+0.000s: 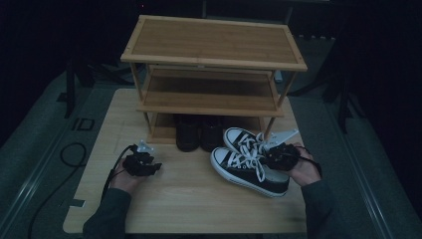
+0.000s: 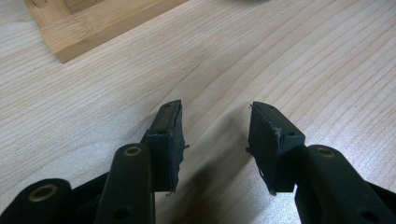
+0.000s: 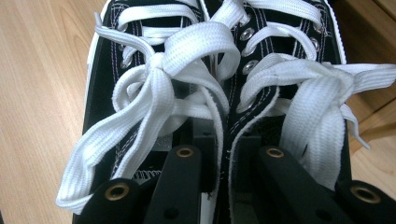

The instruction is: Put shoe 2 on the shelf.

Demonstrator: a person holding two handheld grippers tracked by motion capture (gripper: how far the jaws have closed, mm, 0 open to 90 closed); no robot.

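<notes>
Pair of black-and-white sneakers (image 1: 249, 162) sits on the wooden surface (image 1: 189, 199) at about 4 o'clock from the shoe rack (image 1: 211, 74), toes pointing toward 10 o'clock, side by side and touching. Right hand-held gripper (image 1: 279, 155) is over the heel end of the pair; in the right gripper view its jaws are pinched together on the two inner collar edges of the sneakers (image 3: 219, 93), one edge from each shoe, white laces (image 3: 187, 60) flopped loose over the tongues. Reads as a one-handed grasp on both shoes at once. Left hand-held gripper (image 1: 142, 164) rests low at 8 o'clock of the rack, well apart from the sneakers; its jaws stand released with bare wood grain between them (image 2: 215, 135), nothing held. A dark pair of boots (image 1: 199, 132) already stands under the rack's bottom shelf. Judgement: the work looks like shelving the sneakers; the grasp is made, but the pair is not yet on any shelf. Middle and top shelves are bare. Left to do: carry, place, let go.
</notes>
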